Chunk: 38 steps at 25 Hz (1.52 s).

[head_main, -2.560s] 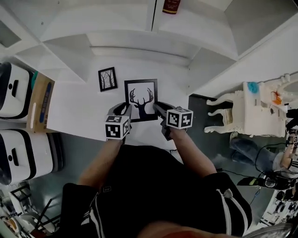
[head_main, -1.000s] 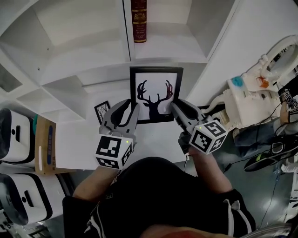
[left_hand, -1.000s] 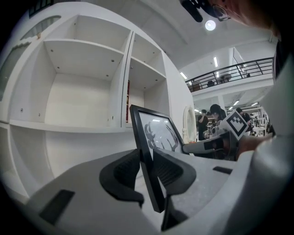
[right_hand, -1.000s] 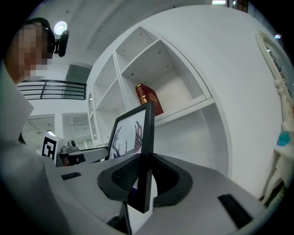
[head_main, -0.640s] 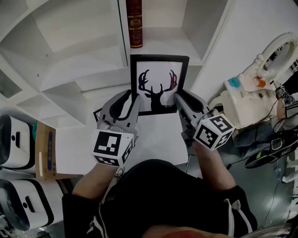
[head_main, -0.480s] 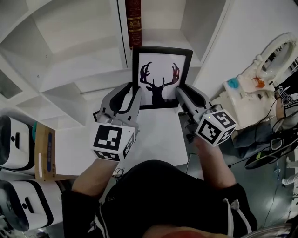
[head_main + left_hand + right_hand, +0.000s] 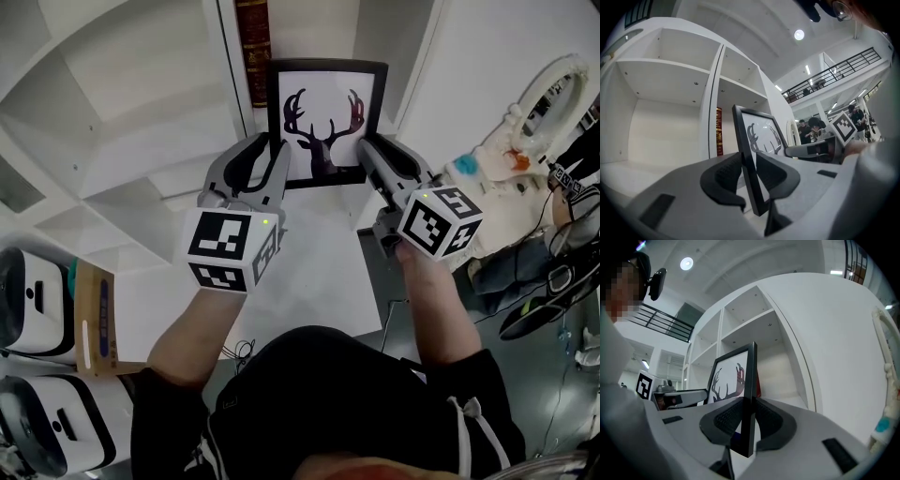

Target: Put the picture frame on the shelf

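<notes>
So far, the frame (image 7: pixel 325 117) is held upright off the table, clamped at its left edge by the left gripper (image 7: pixel 266 156) and at its right by the right gripper (image 7: pixel 375 156), close before the shelf (image 7: pixel 131 122), where it is not yet set down or released.
</notes>
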Each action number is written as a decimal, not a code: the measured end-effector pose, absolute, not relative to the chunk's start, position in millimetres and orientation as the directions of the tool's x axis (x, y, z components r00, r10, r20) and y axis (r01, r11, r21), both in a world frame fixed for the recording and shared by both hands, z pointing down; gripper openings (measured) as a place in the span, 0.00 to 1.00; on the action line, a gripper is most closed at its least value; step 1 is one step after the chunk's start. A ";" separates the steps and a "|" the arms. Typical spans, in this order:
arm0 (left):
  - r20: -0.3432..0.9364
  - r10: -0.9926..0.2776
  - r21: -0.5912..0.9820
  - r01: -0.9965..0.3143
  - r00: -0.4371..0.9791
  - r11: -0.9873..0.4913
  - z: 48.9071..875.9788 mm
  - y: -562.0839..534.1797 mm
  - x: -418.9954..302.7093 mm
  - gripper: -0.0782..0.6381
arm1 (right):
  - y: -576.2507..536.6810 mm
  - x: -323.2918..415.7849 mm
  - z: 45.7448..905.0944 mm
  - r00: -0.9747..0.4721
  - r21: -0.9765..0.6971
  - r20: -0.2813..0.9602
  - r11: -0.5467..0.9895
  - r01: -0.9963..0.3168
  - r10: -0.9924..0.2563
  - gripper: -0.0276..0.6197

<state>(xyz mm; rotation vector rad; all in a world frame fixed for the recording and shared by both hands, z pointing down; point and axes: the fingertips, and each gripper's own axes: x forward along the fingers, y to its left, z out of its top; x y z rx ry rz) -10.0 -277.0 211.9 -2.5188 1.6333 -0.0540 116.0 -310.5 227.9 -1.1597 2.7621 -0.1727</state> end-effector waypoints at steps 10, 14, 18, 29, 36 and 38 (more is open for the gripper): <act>-0.046 -0.924 -0.151 -0.917 0.379 -0.369 194.9 -315.8 -0.5 0.24 | -349.4 123.1 214.1 -0.659 -0.133 -0.073 0.662 -0.737 -0.748 0.18; -0.034 -0.933 -0.159 -0.923 0.359 -0.349 195.7 -331.8 -1.2 0.24 | -359.9 123.5 210.3 -0.648 -0.115 -0.069 0.652 -0.750 -0.758 0.18; -0.024 -0.938 -0.159 -0.928 0.346 -0.338 198.1 -345.9 -2.8 0.24 | -371.9 122.3 209.4 -0.639 -0.097 -0.058 0.642 -0.761 -0.767 0.18; -0.039 -0.945 -0.170 -0.934 0.324 -0.313 193.7 -362.7 2.0 0.24 | -398.0 122.2 210.4 -0.619 -0.089 -0.049 0.620 -0.779 -0.784 0.18; -0.041 -0.939 -0.187 -0.926 0.342 -0.329 189.3 -370.1 16.3 0.24 | -396.5 137.0 214.4 -0.572 -0.096 -0.089 0.578 -0.810 -0.816 0.18; -0.037 -0.937 -0.185 -0.924 0.348 -0.336 190.6 -372.7 21.0 0.24 | -394.4 142.0 218.8 -0.560 -0.106 -0.097 0.568 -0.816 -0.823 0.18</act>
